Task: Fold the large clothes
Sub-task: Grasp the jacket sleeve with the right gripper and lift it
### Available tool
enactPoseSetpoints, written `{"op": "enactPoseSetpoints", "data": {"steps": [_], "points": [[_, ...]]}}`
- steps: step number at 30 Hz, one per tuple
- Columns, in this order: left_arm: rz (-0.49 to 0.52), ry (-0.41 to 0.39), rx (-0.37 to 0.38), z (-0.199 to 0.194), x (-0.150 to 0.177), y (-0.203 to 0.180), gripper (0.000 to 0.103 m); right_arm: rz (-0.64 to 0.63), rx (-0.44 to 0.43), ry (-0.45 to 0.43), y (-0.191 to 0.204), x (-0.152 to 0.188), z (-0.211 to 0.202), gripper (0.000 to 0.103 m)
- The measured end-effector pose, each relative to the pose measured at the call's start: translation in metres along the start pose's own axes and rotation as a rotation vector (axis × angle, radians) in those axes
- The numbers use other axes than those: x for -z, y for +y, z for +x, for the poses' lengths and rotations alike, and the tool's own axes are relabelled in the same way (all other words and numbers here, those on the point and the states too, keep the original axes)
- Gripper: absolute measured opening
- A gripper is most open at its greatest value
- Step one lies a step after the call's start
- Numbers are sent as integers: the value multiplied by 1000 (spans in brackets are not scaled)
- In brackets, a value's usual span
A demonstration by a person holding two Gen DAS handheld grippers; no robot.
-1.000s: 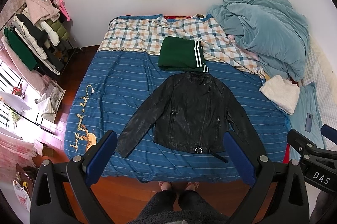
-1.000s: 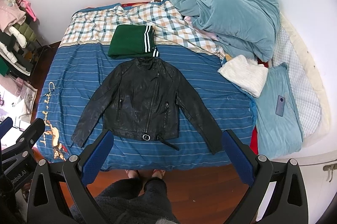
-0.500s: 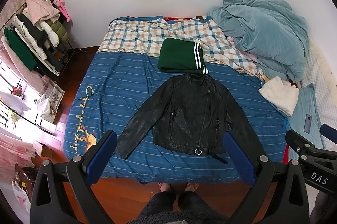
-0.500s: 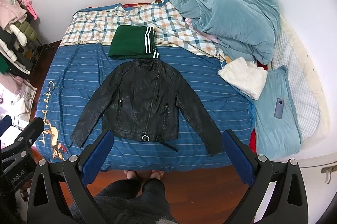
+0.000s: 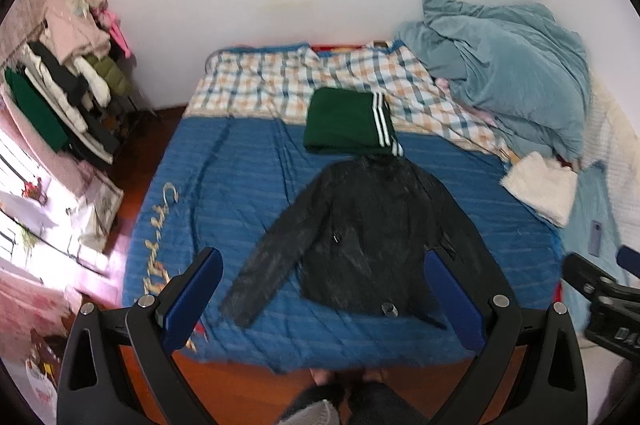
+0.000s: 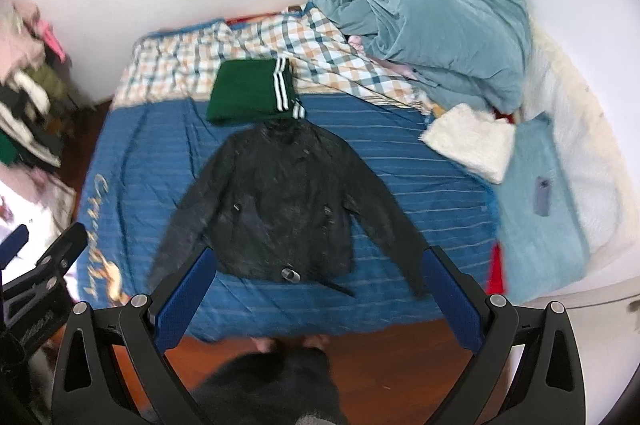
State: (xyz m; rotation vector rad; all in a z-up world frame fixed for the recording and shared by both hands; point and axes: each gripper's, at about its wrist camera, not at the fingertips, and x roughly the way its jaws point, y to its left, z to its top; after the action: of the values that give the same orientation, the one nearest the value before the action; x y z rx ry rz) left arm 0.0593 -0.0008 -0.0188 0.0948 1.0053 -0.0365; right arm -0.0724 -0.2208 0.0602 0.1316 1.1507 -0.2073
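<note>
On the blue striped bed (image 5: 248, 185), the black jacket (image 5: 376, 233) lies collar-away at frame centre, beyond both spread, empty claws: left claw (image 5: 324, 295), right claw (image 6: 316, 291).

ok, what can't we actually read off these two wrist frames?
- Black jacket: zipper and pocket detail smeared by motion blur in both views.
- Jacket's right cuff: left wrist view, hidden behind the left gripper's finger.
- Gold lettering on the blue bedspread: blurred, unreadable.
- Clothes rack: left wrist view, blurred; cut by the edge in the right wrist view.
- Right gripper: open, holding nothing.
</note>
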Motion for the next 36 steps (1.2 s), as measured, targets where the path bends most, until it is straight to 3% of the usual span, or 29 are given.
{"op": "enactPoseSetpoints", "data": {"steps": [3, 5, 6, 7, 11, 14, 17, 19, 23, 26, 29, 30, 31, 33, 36], "points": [[18, -31, -32, 39, 1, 1, 103, 107, 18, 16, -25, 7, 47, 103], [24, -20, -47, 71, 6, 0, 103, 218, 55, 47, -57, 18, 88, 92], [27, -13, -52, 87, 12, -1, 103, 256, 64, 56, -68, 27, 103, 67], [36, 17, -72, 111, 14, -6, 103, 315, 76, 89, -87, 38, 129, 51], [31, 136, -124, 187, 31, -16, 103, 657, 26, 229, -185, 99, 232, 51], [-5, 226, -165, 240, 46, -25, 103, 917, -44, 302, -245, 157, 308, 61], [-17, 294, -212, 284, 58, -35, 103, 1148, -143, 357, -282, 212, 386, 63], [-15, 333, -245, 318, 68, -44, 103, 1290, -186, 334, -305, 242, 426, 66], [16, 403, -300, 380, 84, -58, 103, 1561, -116, 226, -347, 293, 480, 69], [16, 460, -328, 423, 97, -67, 103, 1677, -83, 162, -368, 314, 510, 71], [3, 505, -331, 452, 103, -74, 103, 1746, -95, 164, -380, 317, 536, 72], [2, 515, -327, 459, 105, -78, 103, 1755, -87, 161, -381, 314, 538, 65], [1, 519, -319, 467, 106, -83, 103, 1738, -55, 144, -382, 306, 538, 41], [10, 527, -306, 477, 109, -93, 103, 1671, -9, 114, -386, 284, 531, 19], [17, 517, -264, 481, 110, -103, 103, 1579, 39, 1, -396, 243, 501, 15]]}}
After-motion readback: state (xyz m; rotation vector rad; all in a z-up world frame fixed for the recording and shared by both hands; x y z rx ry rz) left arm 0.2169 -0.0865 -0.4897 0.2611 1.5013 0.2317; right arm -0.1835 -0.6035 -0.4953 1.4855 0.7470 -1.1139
